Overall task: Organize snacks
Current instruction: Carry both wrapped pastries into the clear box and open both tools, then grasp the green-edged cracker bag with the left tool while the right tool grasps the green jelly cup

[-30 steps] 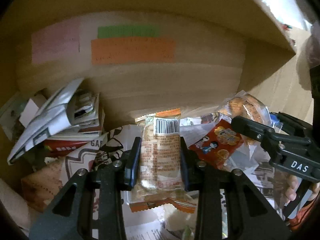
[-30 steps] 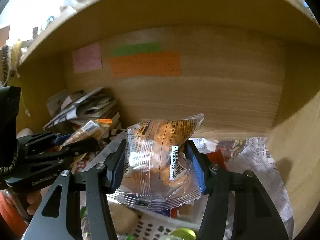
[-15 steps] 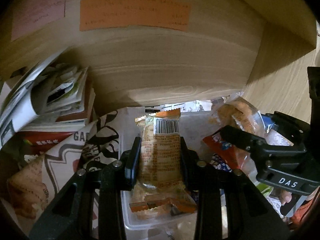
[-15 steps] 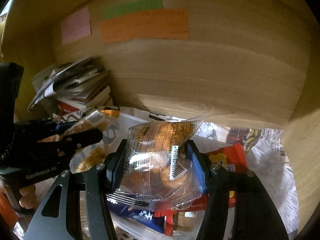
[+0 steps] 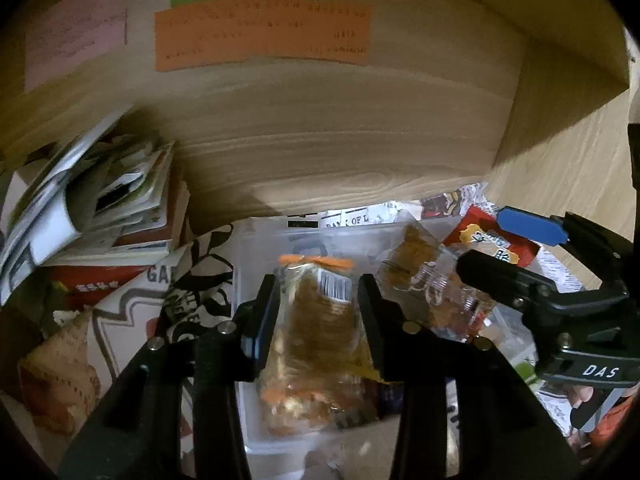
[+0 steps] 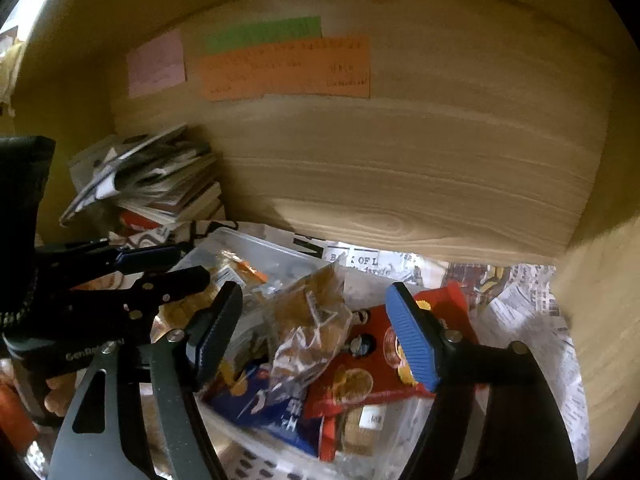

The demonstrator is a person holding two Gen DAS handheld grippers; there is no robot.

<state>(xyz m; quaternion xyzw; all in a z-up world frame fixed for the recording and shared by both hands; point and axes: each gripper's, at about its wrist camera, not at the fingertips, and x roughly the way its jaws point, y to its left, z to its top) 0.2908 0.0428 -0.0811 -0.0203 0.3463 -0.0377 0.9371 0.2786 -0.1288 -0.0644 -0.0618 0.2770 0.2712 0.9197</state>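
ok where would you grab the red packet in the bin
Take the red packet by its upper right corner, coming from above on the right. It lies flat, its left part tucked under the clear packet, and that corner is bare. The open right gripper hangs just above.

Clear bin (image 6: 256, 244) sits mid-shelf on newspaper (image 6: 532, 316), back wall (image 6: 400, 168) behind it. Snack packet w/ barcode (image 5: 320, 320) is between the left hand-held gripper (image 5: 318, 312) fingers, over the bin. Clear cookie packet (image 6: 312, 320) lies in the bin between the right hand-held gripper (image 6: 316, 332) fingers, apart from both. Red snack pack (image 6: 372, 364) just right of it. Booklet stack (image 6: 160, 184) at left rear. Paper notes (image 6: 284, 68) on the wall.
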